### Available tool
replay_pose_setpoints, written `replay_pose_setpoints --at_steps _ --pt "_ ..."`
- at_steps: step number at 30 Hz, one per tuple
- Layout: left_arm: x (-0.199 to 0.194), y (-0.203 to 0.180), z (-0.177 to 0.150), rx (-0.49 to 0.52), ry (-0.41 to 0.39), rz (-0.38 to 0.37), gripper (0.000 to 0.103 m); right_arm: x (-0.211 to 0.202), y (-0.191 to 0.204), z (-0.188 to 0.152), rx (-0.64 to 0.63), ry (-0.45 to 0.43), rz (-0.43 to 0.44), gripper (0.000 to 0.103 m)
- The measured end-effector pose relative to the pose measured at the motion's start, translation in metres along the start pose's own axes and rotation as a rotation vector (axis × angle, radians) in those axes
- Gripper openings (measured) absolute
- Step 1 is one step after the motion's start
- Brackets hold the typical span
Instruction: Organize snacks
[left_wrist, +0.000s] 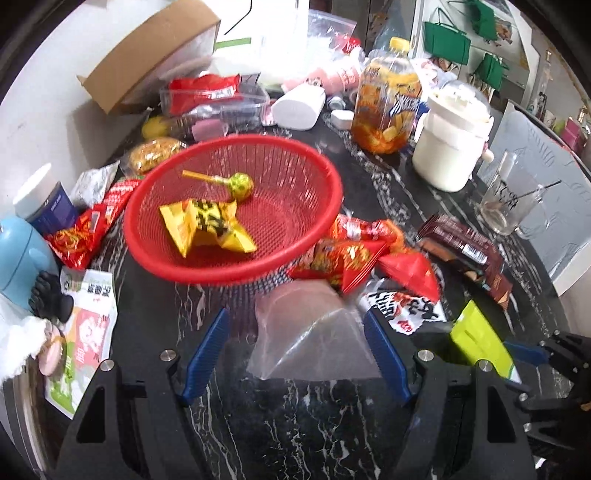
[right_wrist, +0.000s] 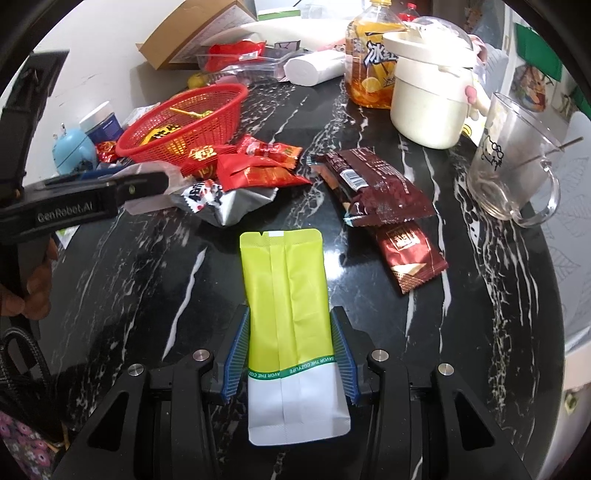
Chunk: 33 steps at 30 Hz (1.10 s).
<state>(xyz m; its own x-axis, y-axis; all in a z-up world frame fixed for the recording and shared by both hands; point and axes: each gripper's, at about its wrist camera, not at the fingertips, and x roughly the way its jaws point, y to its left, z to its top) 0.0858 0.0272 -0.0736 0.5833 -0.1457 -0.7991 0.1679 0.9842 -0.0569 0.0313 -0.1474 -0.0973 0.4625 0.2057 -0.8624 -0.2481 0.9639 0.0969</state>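
At lower centre, the right claw (right_wrist: 291, 354) grips a flat green pouch (right_wrist: 284, 280) by its edges: light, slick, so hold mid-length. The left claw (left_wrist: 295, 354) is open around a limp clear bag (left_wrist: 310, 332) near the red basket (left_wrist: 325, 173) on the bench (right_wrist: 461, 295).

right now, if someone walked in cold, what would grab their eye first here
The red basket in the middle of the black marble table, with a lollipop and a yellow packet inside. Nearer, the right gripper clamps a lime-green pouch, and the left gripper straddles a clear plastic packet.
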Motion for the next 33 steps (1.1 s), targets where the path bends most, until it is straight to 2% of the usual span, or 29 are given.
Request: replay_pose_setpoints --at_steps 11,15,16,18,19,21,33 --pt "0.024 0.003 -0.014 -0.009 0.103 -0.037 0.075 0.005 -0.002 -0.001 0.006 0.014 0.003 0.044" --pt "0.021 0.003 -0.019 -0.019 0.086 -0.042 0.074 0.004 -0.001 -0.003 0.007 0.011 0.002 0.044" --pt "0.02 0.005 -0.02 -0.031 0.075 -0.043 0.072 0.004 -0.001 -0.003 0.007 0.011 0.002 0.044" --pt "0.017 0.005 -0.023 -0.027 0.066 -0.028 0.049 0.004 -0.001 -0.003 0.007 0.012 0.002 0.044" --pt "0.016 0.005 -0.023 -0.021 0.069 -0.03 0.048 0.004 -0.001 -0.004 0.007 0.011 0.001 0.044" --pt "0.013 0.005 -0.025 -0.023 0.076 -0.065 0.041 0.003 -0.001 -0.005 0.009 0.009 0.004 0.044" --pt "-0.018 0.0 -0.056 -0.012 0.113 -0.119 0.04 -0.01 -0.005 -0.024 0.045 -0.007 0.011 0.044"
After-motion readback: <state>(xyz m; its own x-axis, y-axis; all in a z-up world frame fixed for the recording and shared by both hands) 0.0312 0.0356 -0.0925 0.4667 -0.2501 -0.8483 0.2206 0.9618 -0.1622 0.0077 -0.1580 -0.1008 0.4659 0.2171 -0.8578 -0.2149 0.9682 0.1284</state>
